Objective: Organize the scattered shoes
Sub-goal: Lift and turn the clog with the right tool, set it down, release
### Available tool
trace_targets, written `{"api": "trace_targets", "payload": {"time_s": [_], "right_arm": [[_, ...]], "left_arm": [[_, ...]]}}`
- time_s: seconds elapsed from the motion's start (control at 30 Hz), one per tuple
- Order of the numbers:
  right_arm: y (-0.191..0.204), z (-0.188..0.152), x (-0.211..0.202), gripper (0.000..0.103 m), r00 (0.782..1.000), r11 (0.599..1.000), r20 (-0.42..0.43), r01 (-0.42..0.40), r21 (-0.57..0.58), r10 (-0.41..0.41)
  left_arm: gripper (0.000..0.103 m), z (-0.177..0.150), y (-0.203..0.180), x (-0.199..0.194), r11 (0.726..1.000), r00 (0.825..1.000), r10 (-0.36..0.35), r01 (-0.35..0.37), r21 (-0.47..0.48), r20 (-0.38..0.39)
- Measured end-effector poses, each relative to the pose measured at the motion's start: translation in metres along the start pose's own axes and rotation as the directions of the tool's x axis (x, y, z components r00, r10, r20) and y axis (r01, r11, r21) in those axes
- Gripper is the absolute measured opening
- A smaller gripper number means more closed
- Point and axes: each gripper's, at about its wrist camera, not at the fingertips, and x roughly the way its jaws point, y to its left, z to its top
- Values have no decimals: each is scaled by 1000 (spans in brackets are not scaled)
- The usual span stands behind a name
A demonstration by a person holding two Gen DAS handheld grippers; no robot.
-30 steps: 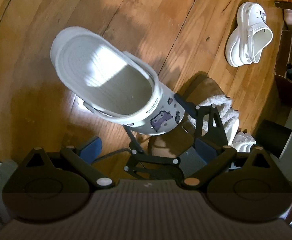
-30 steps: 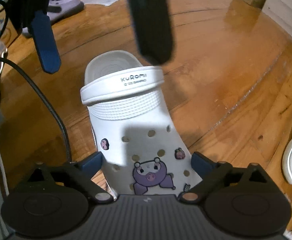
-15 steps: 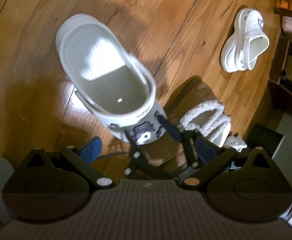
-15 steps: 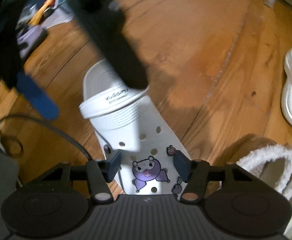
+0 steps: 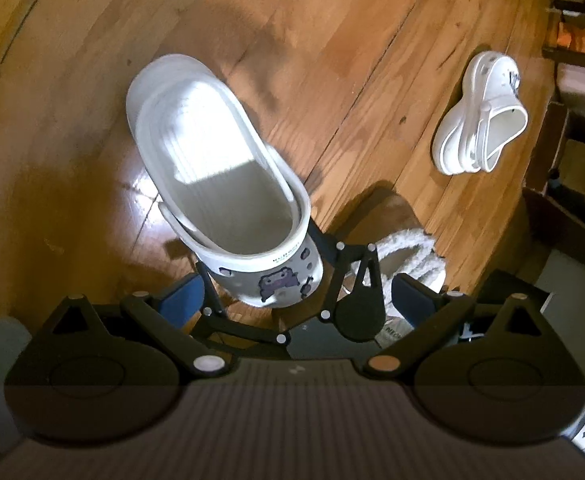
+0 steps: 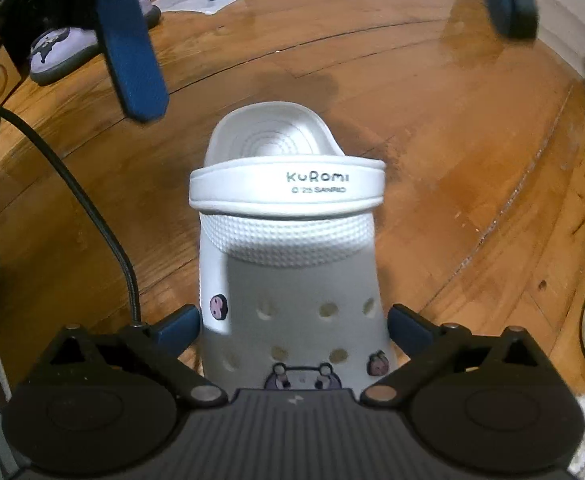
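Note:
A white Kuromi clog [image 6: 288,264] with purple charms stands on the wood floor; it also shows in the left wrist view [image 5: 220,184]. My right gripper [image 6: 292,330] has its jaws spread around the clog's toe, one blue pad on each side, close to the shoe. In the left wrist view the right gripper [image 5: 304,280] shows around the toe. My left gripper [image 5: 296,300] is open and empty, hovering above the clog and the right gripper. Its blue fingers [image 6: 132,60] hang at the top of the right wrist view.
A second white clog [image 5: 480,120] lies on its side at the right. A brown fluffy-lined slipper [image 5: 396,248] sits beside the Kuromi clog's toe. A purple slipper [image 6: 60,54], papers and boxes lie at the far left. Dark furniture stands along the right edge.
My right gripper's jaws were closed in on the clog's toe half a second ago and now stand wider apart. The clog has turned slightly. My left gripper shifted above it.

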Motion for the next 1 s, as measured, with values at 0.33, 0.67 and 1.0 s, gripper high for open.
{"api": "trace_targets", "payload": {"time_s": [0.33,0.67,1.0], "right_arm": [[-27,17,-13,98,989,864,-95,-53,501,116],[-20,23,-4,98,984,636,-175,107,765,45],[-15,54,-14,98,985,664,-170,138,735,-17]], "left_arm": [[102,9,12,-13,999,999,-27,27,-35,26],[102,11,10,-11,997,998,-70,70,-37,10],[102,11,8,-8,998,998,-56,56,-23,4]]}}
